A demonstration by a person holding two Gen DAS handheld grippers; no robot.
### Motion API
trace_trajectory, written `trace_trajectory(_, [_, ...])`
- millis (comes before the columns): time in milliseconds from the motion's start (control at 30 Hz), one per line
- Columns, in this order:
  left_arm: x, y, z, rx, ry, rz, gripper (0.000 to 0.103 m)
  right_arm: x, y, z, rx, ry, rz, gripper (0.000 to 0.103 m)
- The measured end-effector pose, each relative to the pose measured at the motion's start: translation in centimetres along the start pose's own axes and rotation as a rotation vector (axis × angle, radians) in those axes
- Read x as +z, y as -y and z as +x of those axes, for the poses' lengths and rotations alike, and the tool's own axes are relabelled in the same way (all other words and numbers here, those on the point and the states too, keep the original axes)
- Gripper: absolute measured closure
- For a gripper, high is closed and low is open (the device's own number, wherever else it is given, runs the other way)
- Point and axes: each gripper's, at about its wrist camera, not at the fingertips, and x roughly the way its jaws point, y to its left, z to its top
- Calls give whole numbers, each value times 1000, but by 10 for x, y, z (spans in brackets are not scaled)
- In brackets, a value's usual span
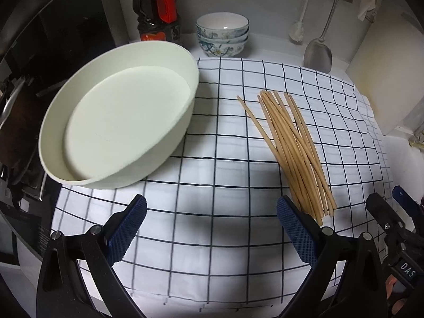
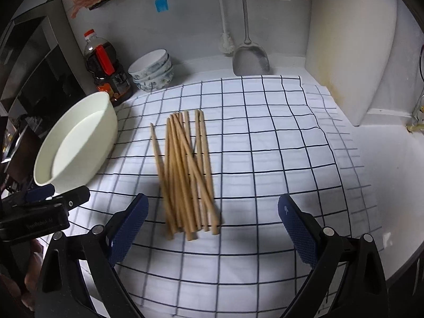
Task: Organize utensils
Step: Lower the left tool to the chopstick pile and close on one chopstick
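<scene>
A pile of several wooden chopsticks point(image 1: 291, 153) lies on a white checked cloth point(image 1: 225, 122); it also shows in the right wrist view point(image 2: 185, 175). A pale oval tub point(image 1: 119, 122) stands empty to the left of them, also seen in the right wrist view point(image 2: 76, 143). My left gripper point(image 1: 212, 212) is open and empty above the cloth, its right finger near the chopsticks' near ends. My right gripper point(image 2: 213, 212) is open and empty, with the chopsticks' near ends between its fingers.
Stacked patterned bowls point(image 1: 222, 35), a dark sauce bottle point(image 1: 156, 10), a metal spatula point(image 1: 318, 53) and a white brush point(image 1: 298, 31) stand or hang along the back wall. A white cutting board point(image 2: 349, 53) leans at the right. A dark appliance point(image 1: 53, 39) is at the left.
</scene>
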Motion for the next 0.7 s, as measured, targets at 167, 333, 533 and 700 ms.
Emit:
trace_trajectory(167, [0,19,15,-6,24,8,6,-1,18,28,12,-38,7,9])
trace_trajectory(333, [1,29,29,-27,62,0,6,5,31,51,27,-44,3,9])
trace_trajectory(533, [6,30,54,-39,46,-39,6,19,46,76,56,-58,-4,9])
trace_trajectory(700, [8,27,66,-93,54,-62,6,26,46,96,87,-78,-60,9])
